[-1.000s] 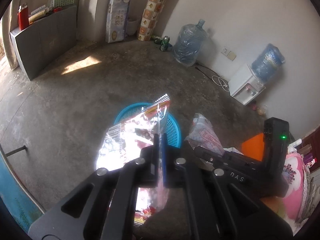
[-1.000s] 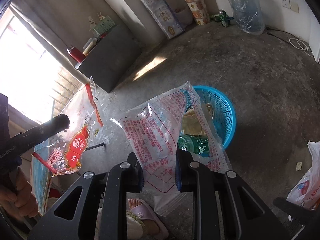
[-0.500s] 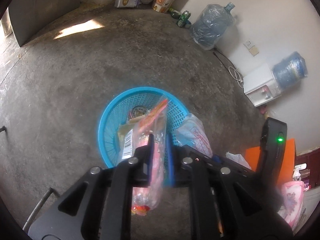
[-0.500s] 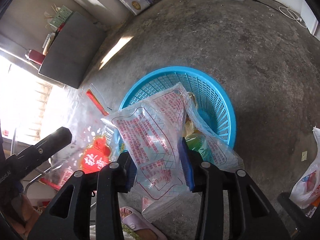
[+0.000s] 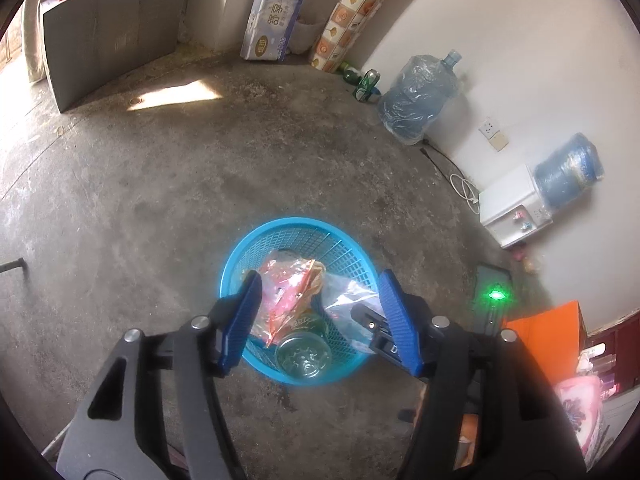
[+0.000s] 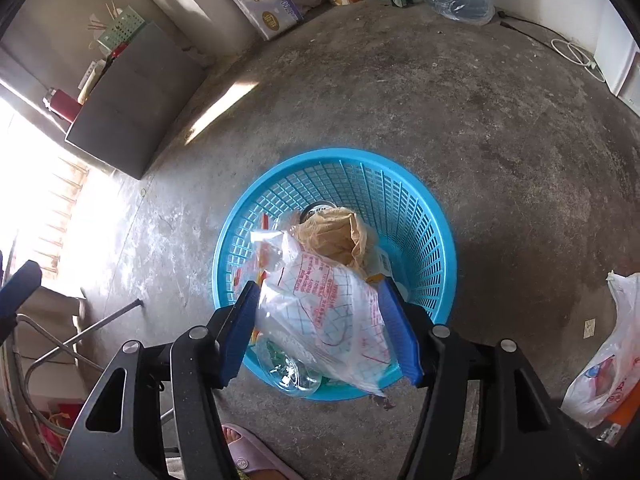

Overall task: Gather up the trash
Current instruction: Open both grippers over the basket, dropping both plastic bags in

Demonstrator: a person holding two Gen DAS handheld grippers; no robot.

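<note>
A blue mesh basket (image 5: 256, 248) stands on the concrete floor; it also shows in the right wrist view (image 6: 424, 208). My left gripper (image 5: 320, 312) is open above it. The red-printed clear wrapper (image 5: 286, 292) lies loose in the basket, beside a clear bottle (image 5: 303, 356). My right gripper (image 6: 320, 320) is open over the basket's near side. The clear bag with red print (image 6: 324, 320) lies between its fingers on top of the trash, next to a brown paper bag (image 6: 336, 236).
Two water jugs (image 5: 416, 100), cans (image 5: 366, 84) and a white dispenser (image 5: 512, 216) line the far wall. A grey cabinet (image 5: 108, 28) stands far left. A white plastic bag (image 6: 608, 364) lies right of the basket. A foot in a slipper (image 6: 248, 452) is below.
Both grippers have opened over the basket. The red wrapper and the clear printed bag have dropped from the jaws into the basket.
</note>
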